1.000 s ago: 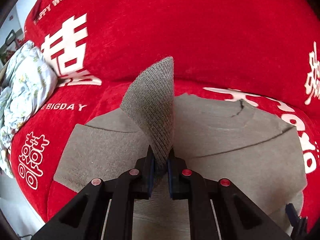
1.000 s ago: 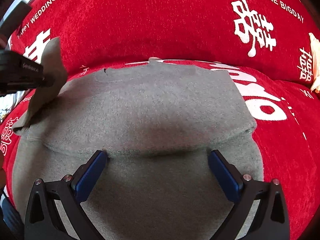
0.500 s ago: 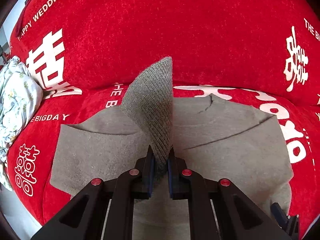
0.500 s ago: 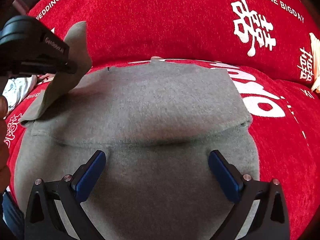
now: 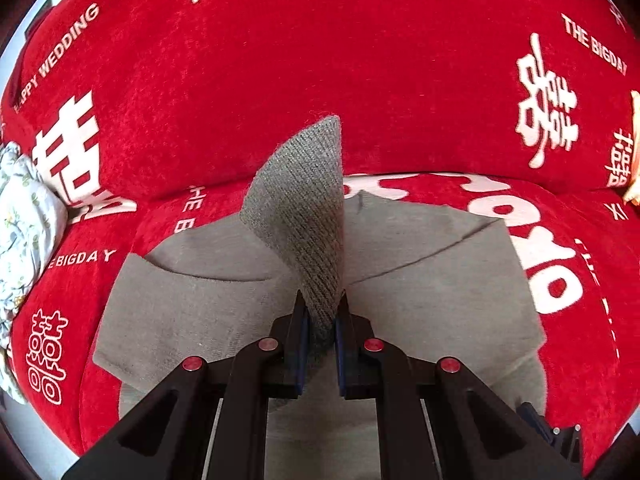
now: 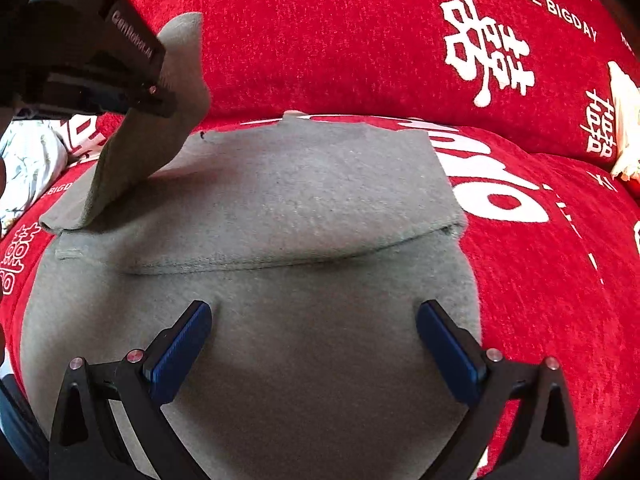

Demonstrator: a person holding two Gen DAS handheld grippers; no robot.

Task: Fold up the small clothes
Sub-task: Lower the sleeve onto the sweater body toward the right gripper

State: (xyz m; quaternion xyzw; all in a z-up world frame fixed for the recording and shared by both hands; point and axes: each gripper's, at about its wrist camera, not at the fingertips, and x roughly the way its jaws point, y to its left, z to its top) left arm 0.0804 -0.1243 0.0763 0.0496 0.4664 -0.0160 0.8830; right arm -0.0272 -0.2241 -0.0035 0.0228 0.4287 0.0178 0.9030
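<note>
A small grey sweater (image 6: 304,200) lies flat on a red sofa seat, one sleeve folded across its body. It also shows in the left wrist view (image 5: 432,280). My left gripper (image 5: 322,308) is shut on the ribbed cuff of the other sleeve (image 5: 304,216) and holds it raised above the sweater. In the right wrist view that gripper (image 6: 164,100) holds the sleeve (image 6: 152,148) up at the upper left. My right gripper (image 6: 314,320) is open and empty, low over the sweater's lower part.
The red sofa cover (image 5: 320,60) with white lettering rises as a backrest behind the sweater. A floral cloth bundle (image 5: 20,232) lies at the left. A cream item (image 6: 624,120) sits at the far right edge.
My left gripper has carried the sleeve cuff rightward and up over the sweater. The right gripper has stayed open in place.
</note>
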